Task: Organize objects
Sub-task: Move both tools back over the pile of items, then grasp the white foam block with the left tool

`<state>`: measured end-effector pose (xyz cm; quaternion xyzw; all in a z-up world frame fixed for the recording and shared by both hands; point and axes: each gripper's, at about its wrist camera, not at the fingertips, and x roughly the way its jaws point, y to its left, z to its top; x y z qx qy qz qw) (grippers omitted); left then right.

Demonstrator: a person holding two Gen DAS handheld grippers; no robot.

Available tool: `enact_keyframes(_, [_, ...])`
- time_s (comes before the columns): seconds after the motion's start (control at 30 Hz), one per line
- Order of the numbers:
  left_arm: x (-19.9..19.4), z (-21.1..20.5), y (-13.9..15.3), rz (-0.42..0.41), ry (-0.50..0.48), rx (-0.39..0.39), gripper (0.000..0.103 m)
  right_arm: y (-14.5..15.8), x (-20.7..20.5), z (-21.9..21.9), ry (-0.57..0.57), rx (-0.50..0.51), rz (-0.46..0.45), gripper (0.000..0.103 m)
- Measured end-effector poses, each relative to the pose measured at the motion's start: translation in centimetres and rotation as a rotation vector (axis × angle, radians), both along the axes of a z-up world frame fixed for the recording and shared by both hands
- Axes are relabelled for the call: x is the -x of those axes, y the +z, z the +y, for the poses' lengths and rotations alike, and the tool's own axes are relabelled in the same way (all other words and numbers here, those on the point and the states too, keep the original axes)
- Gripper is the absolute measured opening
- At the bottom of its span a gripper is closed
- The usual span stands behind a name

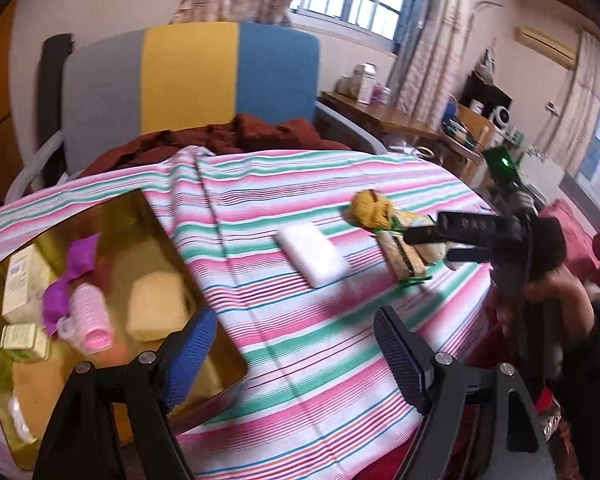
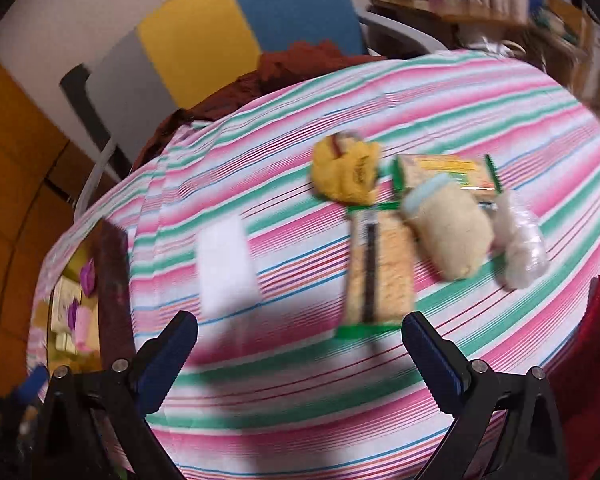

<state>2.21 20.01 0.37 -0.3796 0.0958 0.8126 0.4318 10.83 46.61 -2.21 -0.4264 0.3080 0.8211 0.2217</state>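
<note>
White block (image 2: 226, 266) ahead-left of open right hand-held gripper (image 2: 300, 354), untouched

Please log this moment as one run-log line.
task: organize objects | left gripper: open, empty, by gold tray | right gripper: open, empty, above snack packet | white block: on striped cloth

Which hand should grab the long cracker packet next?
Probably the right gripper: it is open, empty, and the cracker packet lies just ahead between its fingers. The left gripper is nearer the gold tray.
</note>
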Motion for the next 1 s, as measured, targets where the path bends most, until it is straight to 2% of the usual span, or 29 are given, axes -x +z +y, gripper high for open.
enact_keyframes(0.17, [-0.1,2.0,-0.2,-0.033,-0.015,0.018,0.082,-0.5,-0.9,3.7,-0.082,0.026,-0.008,0.103])
enact_keyframes(0.33, [0.7,5.2,-1.1,-0.098,-0.023,0.048,0.082,-1.5,-2.3,5.8,-0.165,0.134,0.066,0.103])
enact_keyframes(0.47, [1.8,8.2,-2.2,-0.148,-0.012,0.079,0.081,-1.3,-2.7,6.2,-0.171,0.16,0.126,0.103])
enact_keyframes(0.53, [2.5,9.9,-3.0,-0.155,0.014,0.12,0.081,-1.2,-3.0,6.4,-0.181,0.172,0.158,0.103])
enact_keyframes(0.67, [5.0,13.1,-5.4,-0.244,0.068,0.148,0.081,-1.2,-3.6,7.1,-0.209,0.22,0.218,0.103])
enact_keyframes(0.9, [8.5,17.0,-8.7,-0.308,0.16,0.21,0.082,-1.4,-3.4,7.5,-0.19,0.266,0.243,0.103])
enact_keyframes(1.0, [9.3,18.0,-9.8,-0.341,0.163,0.219,0.082,-1.5,-3.0,7.5,-0.173,0.274,0.239,0.103])
